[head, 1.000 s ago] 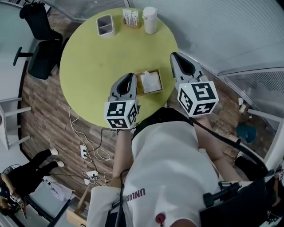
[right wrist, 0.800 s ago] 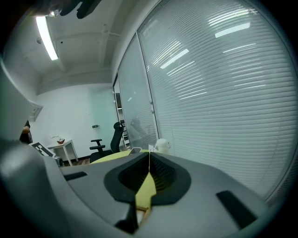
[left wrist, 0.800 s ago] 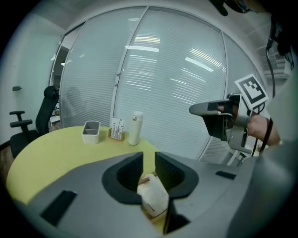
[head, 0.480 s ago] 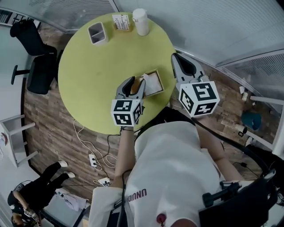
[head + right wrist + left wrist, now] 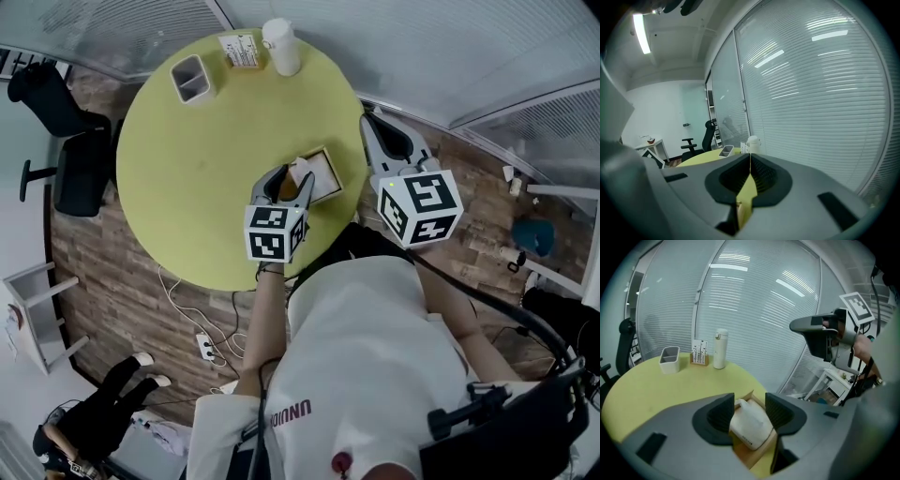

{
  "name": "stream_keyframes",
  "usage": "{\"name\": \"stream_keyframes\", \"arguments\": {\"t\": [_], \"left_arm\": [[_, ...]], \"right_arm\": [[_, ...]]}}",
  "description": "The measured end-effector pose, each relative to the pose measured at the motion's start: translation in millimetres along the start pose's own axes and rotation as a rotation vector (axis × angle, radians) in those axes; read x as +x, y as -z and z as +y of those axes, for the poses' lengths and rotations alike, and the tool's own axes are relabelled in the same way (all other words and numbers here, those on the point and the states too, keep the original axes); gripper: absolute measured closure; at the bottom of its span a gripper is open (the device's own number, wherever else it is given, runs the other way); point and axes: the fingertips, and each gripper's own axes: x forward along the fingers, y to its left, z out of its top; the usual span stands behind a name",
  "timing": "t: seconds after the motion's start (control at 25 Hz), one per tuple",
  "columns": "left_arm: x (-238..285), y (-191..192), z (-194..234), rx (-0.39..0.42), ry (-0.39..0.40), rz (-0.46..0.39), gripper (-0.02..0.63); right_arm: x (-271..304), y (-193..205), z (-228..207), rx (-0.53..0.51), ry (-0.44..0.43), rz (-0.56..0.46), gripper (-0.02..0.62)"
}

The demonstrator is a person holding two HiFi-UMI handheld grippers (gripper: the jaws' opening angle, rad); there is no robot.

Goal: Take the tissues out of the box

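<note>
On the near right part of the round yellow-green table (image 5: 187, 178), close to its edge, sits the open wooden box (image 5: 759, 453), and in it lies a white pack of tissues (image 5: 750, 425), with one corner standing up above the far rim. You hold your left gripper (image 5: 749, 404) right over that box, pointing down at a slant. Its jaws have just been opening and now stand wide apart, one on each side of the pack. The pack shows between them, but the pads do not press on it, so it rests in the box and not in your grip. Your right gripper (image 5: 750, 161) is off the table's right edge, well apart from the box. Its jaws are together with nothing between them, and only a thin sliver of tabletop shows through the slit. At the far side of the table three things stand in a row: on the left a grey holder (image 5: 192, 78) with two compartments, whose inside you cannot make out; beside it a small wooden stand (image 5: 241, 50) holding printed cards; and on the right a white bottle (image 5: 281, 46), upright with its lid on. A black office chair (image 5: 56, 122) stands on the wood floor left of the table.
</note>
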Motion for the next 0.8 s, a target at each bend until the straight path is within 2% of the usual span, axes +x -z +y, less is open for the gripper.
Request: {"name": "stream_keyframes", "arguments": {"t": [0.8], "left_arm": [[30.4, 34.2, -6.5, 0.051, 0.066, 0.182, 0.393]], "right_arm": [[-0.8, 5.8, -6.9, 0.017, 0.030, 0.019, 0.575]]}}
